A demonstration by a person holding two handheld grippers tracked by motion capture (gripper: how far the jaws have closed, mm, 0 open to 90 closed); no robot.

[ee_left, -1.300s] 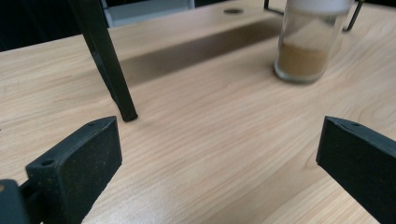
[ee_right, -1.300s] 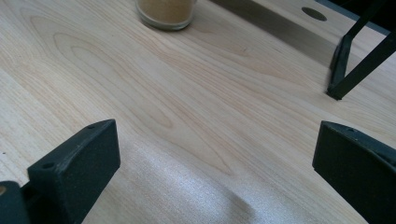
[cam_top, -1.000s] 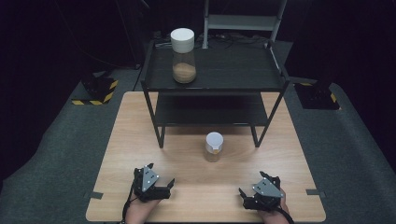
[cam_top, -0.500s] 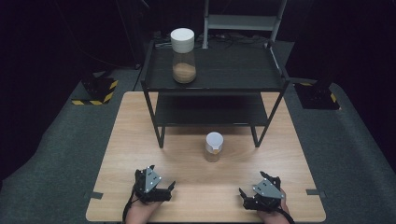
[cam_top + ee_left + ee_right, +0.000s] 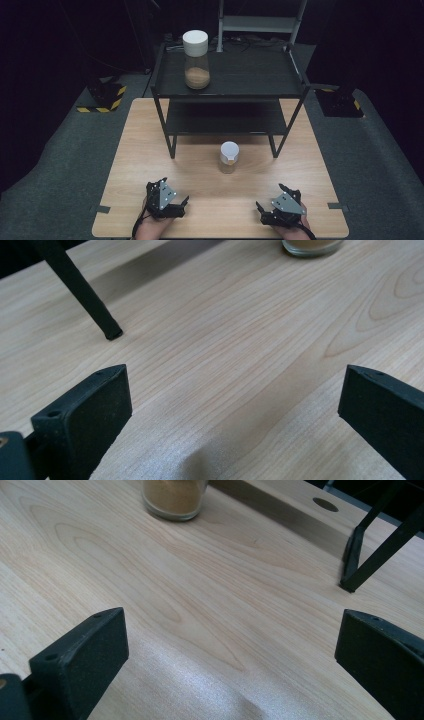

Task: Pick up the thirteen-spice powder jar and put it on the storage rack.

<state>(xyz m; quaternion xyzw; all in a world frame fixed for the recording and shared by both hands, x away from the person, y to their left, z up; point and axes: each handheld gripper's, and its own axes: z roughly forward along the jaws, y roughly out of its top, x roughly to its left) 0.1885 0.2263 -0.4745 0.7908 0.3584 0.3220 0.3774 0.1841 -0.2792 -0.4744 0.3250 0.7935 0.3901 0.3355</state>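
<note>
Wooden table (image 5: 150, 150) lies bare between wide-open left gripper (image 5: 181, 204), right gripper (image 5: 262, 208) and jar (image 5: 228, 156)

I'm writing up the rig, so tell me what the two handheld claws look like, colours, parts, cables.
Both are black. The left claw and right claw each carry a grey three-cornered plate on top, dotted with small dark holes. Each has two blocky matte black fingers with a small hole near the tip. A dark cable trails from the left one toward the table edge.
</note>
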